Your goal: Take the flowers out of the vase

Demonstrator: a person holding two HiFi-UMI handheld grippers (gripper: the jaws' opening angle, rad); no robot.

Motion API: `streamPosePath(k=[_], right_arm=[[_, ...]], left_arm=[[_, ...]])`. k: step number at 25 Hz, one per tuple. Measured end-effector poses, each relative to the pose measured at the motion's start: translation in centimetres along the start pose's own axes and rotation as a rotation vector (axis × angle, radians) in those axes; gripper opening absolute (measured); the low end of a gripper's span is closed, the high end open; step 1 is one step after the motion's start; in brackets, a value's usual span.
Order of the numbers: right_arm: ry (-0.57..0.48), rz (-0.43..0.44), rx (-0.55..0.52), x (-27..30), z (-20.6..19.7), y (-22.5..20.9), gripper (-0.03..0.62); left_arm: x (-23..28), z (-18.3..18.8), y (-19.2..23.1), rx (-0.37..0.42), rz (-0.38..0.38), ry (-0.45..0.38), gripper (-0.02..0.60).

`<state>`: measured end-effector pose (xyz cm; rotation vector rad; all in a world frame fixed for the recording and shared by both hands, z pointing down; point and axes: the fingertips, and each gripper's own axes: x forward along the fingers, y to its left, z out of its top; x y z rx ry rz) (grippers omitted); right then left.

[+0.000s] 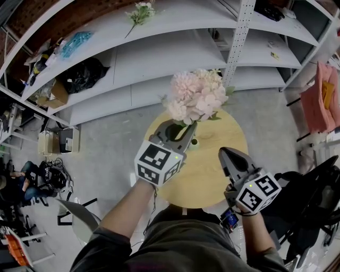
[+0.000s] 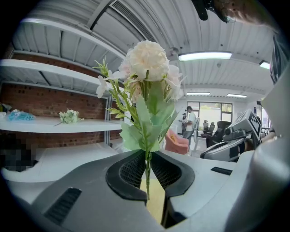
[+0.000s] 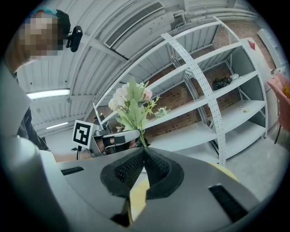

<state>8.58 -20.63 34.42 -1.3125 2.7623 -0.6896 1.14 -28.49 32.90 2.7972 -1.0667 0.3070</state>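
Pink flowers point(image 1: 195, 95), one bunch, stem point(image 2: 147, 176) tight in left gripper point(image 2: 147, 158) fingers; right gripper point(image 3: 144, 152) fingers together, empty.

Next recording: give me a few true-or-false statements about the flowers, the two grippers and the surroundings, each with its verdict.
1. The left gripper is clamped on the stem of the pink flowers. True.
2. The right gripper also holds a flower. False: its jaws are together with nothing between them.
3. The table is round and wooden. True.
4. The top shelf holds no flowers. False: a small sprig lies on it.
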Motion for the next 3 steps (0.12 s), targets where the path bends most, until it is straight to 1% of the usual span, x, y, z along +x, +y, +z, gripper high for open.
streamPosePath(k=[3], right_arm=[[0.003, -0.002, 0.001, 0.00, 0.00, -0.18, 0.015]], left_arm=[[0.22, -0.13, -0.01, -0.004, -0.001, 0.002, 0.046]])
